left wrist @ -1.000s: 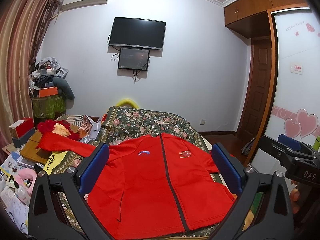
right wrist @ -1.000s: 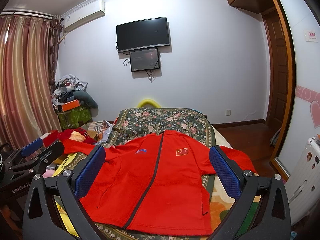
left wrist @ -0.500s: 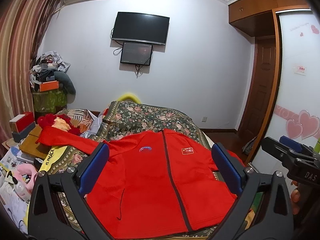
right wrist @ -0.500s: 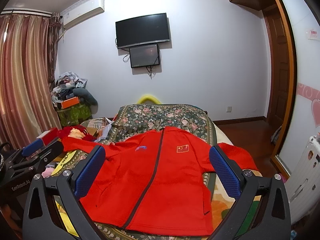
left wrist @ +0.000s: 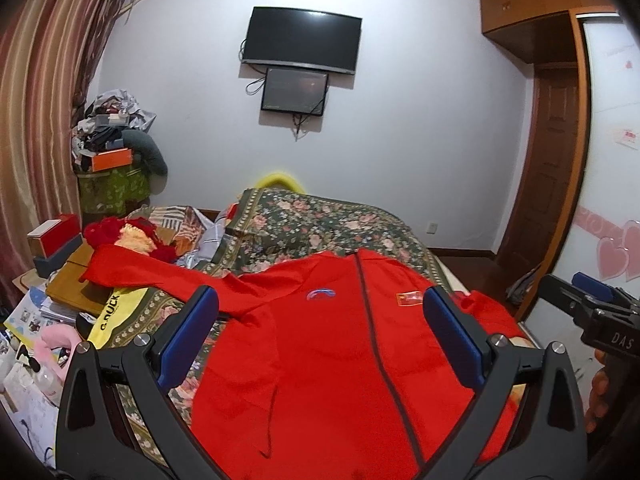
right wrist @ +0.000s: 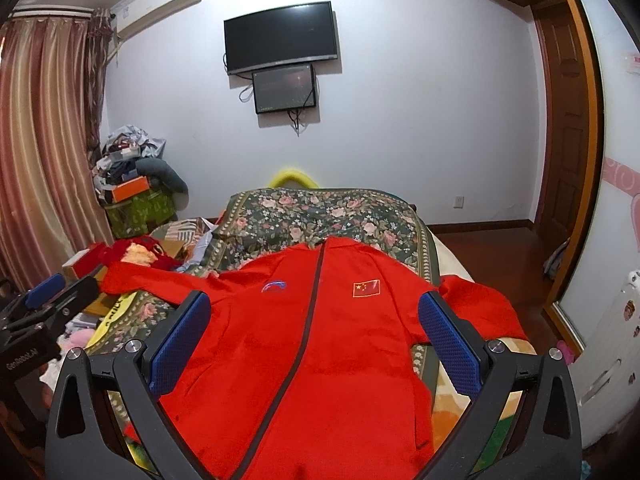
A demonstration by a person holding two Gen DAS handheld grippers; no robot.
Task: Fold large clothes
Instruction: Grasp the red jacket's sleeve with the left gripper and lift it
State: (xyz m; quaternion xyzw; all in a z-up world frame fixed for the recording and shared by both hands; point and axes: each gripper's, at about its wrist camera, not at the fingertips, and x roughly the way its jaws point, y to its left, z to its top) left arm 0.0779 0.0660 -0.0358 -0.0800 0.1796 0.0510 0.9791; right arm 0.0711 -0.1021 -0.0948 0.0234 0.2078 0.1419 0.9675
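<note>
A red zip jacket (left wrist: 332, 356) lies spread front-up on the bed, collar at the far end; it also shows in the right wrist view (right wrist: 320, 344). Its left sleeve (left wrist: 152, 274) stretches out over clutter at the bed's left side. Its right sleeve (right wrist: 480, 304) lies toward the bed's right edge. My left gripper (left wrist: 320, 336) is open and empty, held above the jacket's lower half. My right gripper (right wrist: 314, 332) is open and empty, also above the jacket. Each gripper shows at the edge of the other's view.
The bed has a floral green cover (right wrist: 320, 212). Boxes, papers and toys (left wrist: 60, 264) crowd the left side. A pile of clothes and boxes (left wrist: 112, 148) stands by the curtain. A wardrobe (left wrist: 608, 200) and wooden door (right wrist: 560, 140) are at the right.
Both grippers have tilted and moved slightly forward over the jacket, so the room's wall sits higher in view. The jacket has not moved. Both grippers stay open.
</note>
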